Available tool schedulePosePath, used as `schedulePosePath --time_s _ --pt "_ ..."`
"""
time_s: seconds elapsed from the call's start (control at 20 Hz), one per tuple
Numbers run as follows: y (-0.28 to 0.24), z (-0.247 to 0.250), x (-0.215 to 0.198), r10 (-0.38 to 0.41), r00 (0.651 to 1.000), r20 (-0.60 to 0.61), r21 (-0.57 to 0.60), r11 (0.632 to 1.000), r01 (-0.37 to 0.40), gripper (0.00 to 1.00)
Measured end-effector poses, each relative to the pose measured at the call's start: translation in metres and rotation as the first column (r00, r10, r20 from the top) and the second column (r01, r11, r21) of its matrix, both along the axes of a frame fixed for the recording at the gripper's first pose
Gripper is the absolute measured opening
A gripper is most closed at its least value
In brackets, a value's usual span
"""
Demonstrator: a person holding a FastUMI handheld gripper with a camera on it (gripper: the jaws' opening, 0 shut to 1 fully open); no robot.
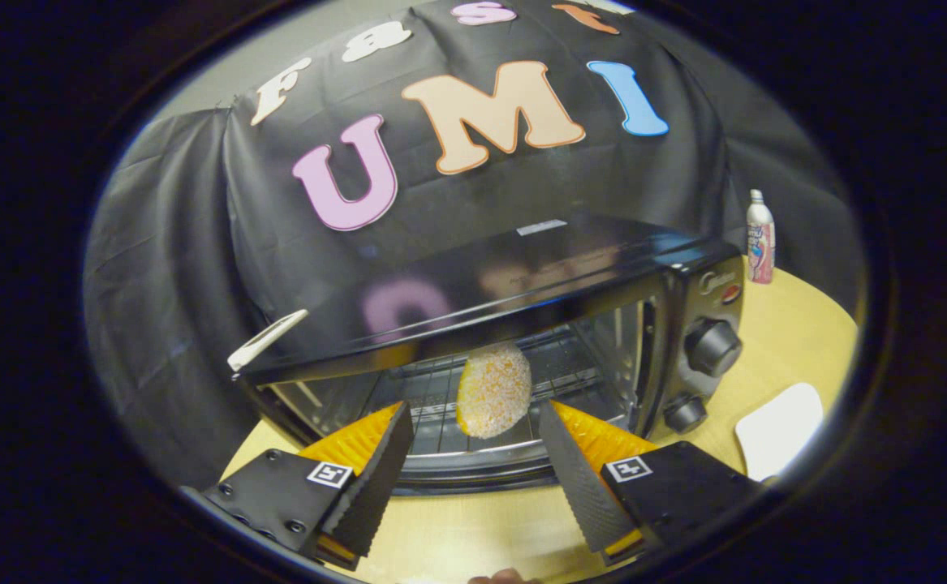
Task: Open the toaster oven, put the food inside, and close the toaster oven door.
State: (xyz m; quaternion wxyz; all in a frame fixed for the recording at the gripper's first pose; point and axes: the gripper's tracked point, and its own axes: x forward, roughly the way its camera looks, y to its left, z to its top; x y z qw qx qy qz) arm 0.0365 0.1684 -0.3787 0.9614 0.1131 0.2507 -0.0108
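Observation:
The black toaster oven [522, 276] stands open on the wooden table, its door [473, 474] folded down toward me. A round breaded food patty [493, 389] lies on the wire rack [570, 365] just inside the opening. My gripper [474, 408] is open in front of the oven, above the lowered door. The patty sits just ahead of the fingertips and in line with the gap between them; neither finger touches it.
Two black knobs [712, 347] sit on the oven's right panel. A white plate [777, 430] lies on the table [798, 341] to the right, and a small bottle [759, 237] stands behind it. A white handle-like piece [266, 339] sticks out at the oven's left.

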Motion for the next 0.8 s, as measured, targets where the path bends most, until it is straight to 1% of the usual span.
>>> schedulePosePath --time_s 0.1,0.3,0.45,0.55,0.8 --pt "-0.002 0.01 -0.019 0.024 1.0 0.0 0.001 1.0 -0.024 0.97" --pt "-0.007 0.031 -0.057 0.05 0.998 0.039 -0.011 0.999 -0.05 0.97" --pt "-0.007 0.027 -0.096 0.094 0.996 0.008 -0.06 0.994 -0.094 0.97" --pt "-0.01 0.022 -0.12 0.108 0.994 -0.012 -0.09 0.99 -0.109 0.97" --pt "-0.008 0.006 -0.18 0.118 0.991 -0.059 -0.065 0.991 -0.121 0.97"
